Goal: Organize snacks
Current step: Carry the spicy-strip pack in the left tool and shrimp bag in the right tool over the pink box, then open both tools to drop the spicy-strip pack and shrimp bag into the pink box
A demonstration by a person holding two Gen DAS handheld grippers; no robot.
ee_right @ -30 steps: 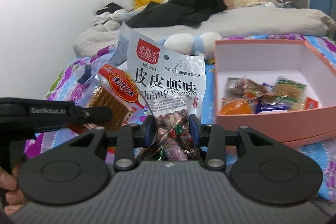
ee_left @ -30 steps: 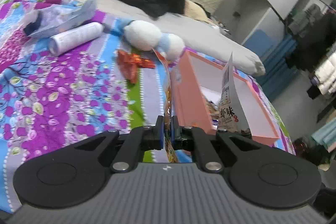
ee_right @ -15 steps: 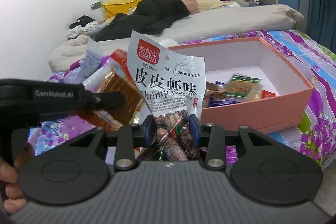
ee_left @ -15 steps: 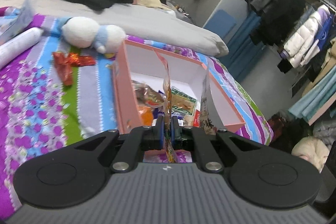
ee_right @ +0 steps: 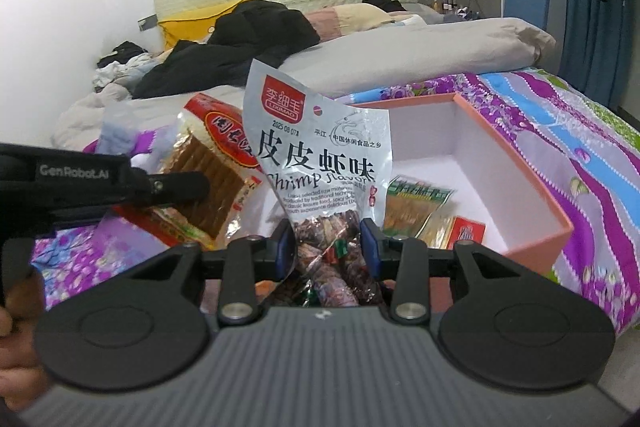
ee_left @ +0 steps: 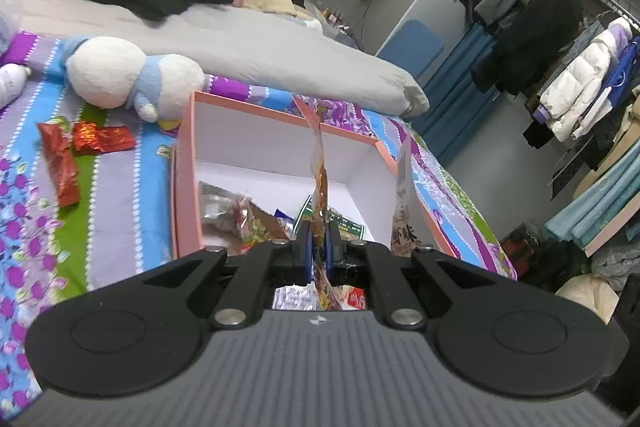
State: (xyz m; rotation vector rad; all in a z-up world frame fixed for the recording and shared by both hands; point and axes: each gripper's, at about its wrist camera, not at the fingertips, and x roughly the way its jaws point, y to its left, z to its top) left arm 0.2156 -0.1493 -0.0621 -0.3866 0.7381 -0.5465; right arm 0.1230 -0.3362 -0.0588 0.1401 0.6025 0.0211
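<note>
Over the pink box (ee_left: 188, 187) on the bed is where I've got both hands right now, each with a snack in it. My left claw (ee_left: 319, 247) is pressed nearly together, pinching a thin orange-brown packet (ee_left: 320, 171) edge-on, and that packet hangs right above the snacks already lying in the box. My right claw (ee_right: 329, 245) is clamped partway on the fat silver shrimp-flavour bag (ee_right: 320, 163), which looks like it's over the near end of the box.

My take on doing this bit well: get each bag low inside the walls before letting go, so it lands flat instead of tipping over the rim. There's bare white floor at the far end, so I'd aim there. I'd drop the thin one first, then the puffy bag. Two red wrappers (ee_left: 80, 147) out on the bedspread near the plush toy (ee_left: 132, 75) look like the next job.
</note>
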